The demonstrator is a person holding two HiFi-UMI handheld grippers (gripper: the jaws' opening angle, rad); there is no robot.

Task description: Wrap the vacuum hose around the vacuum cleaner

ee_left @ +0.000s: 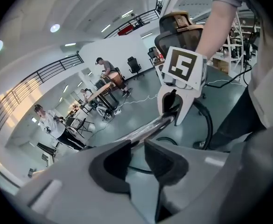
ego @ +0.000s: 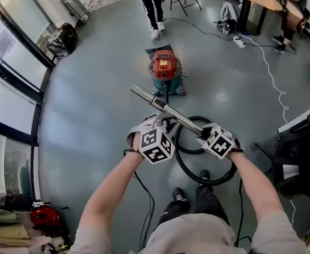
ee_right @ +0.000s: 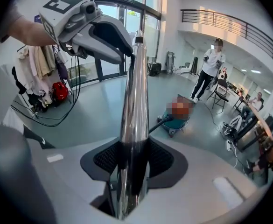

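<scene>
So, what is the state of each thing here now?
Vacuum cleaner: upright on the floor.
Hose: lying in a loop, not wrapped.
Metal tube: lifted, held by both grippers.
Left gripper: jaws shut on the metal tube.
Right gripper: jaws shut on the metal tube.

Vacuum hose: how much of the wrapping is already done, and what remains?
Done: nothing is wrapped yet; the hose lies looped on the floor, not around the vacuum cleaner. In hand: the left tongs and the right tongs both grip the metal tube. Left: wind the whole hose around the vacuum cleaner.
</scene>
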